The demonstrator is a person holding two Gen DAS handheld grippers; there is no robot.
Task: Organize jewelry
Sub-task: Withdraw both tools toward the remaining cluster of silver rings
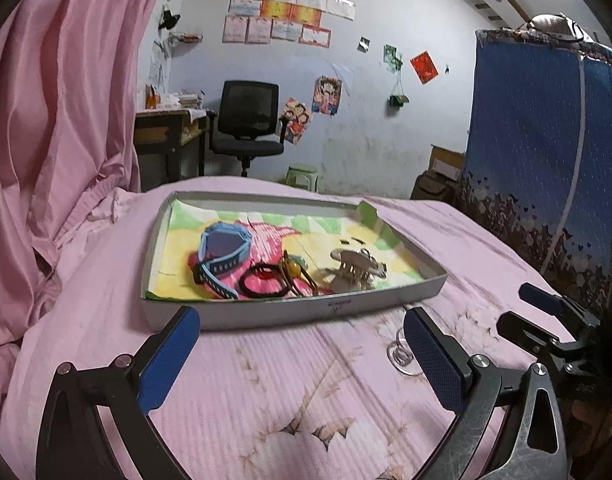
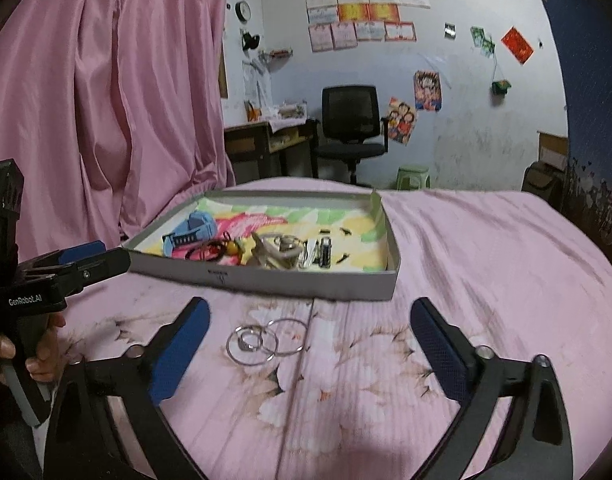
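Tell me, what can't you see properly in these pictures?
- Rings on the bed: in the left wrist view, a finger of the left gripper hides most of them.
- Small dark bits in the tray: right wrist view, too small and blurred to name.
- Silver clip: blurred in both views, so its shape is unclear.
- Papers on the wall: writing too small to read.
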